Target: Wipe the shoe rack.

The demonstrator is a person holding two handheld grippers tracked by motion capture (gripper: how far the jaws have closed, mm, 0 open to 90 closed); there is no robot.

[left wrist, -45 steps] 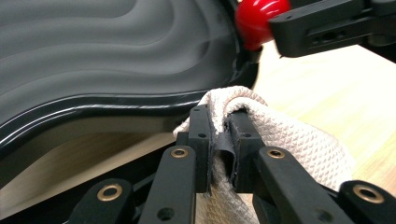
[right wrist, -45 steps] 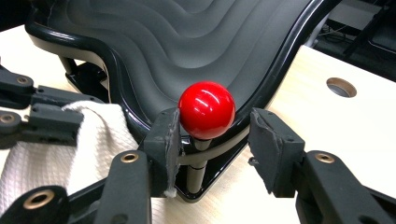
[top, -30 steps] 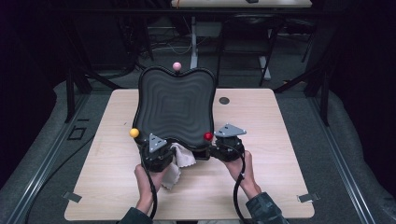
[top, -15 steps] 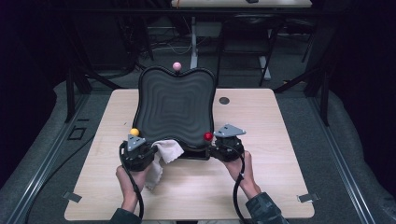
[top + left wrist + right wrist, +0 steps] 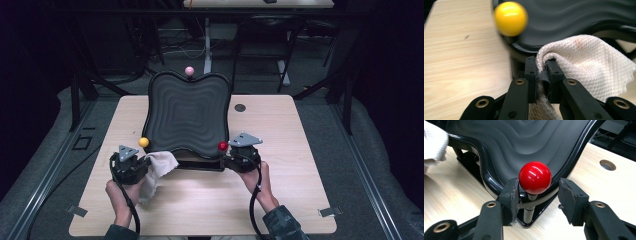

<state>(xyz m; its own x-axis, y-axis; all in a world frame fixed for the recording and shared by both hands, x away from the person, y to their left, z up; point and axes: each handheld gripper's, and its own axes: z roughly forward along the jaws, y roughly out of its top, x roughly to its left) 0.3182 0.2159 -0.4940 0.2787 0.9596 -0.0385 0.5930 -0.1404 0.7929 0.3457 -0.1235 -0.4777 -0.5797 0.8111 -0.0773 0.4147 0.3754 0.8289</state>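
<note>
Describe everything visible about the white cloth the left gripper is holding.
The cloth is off-white with a waffle-like woven texture and a faint reddish stain near its top fold. It is bunched and folded, pinched between the shut jaws of the left gripper, part of it hanging down below them. It sits at the near left corner of the black wavy tray, just below the yellow ball, draping against the tray's rim and down toward the wooden table.

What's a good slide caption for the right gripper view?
Right gripper, jaws open, straddling the glossy red ball knob at a corner of the black wavy-ribbed tray.
</note>
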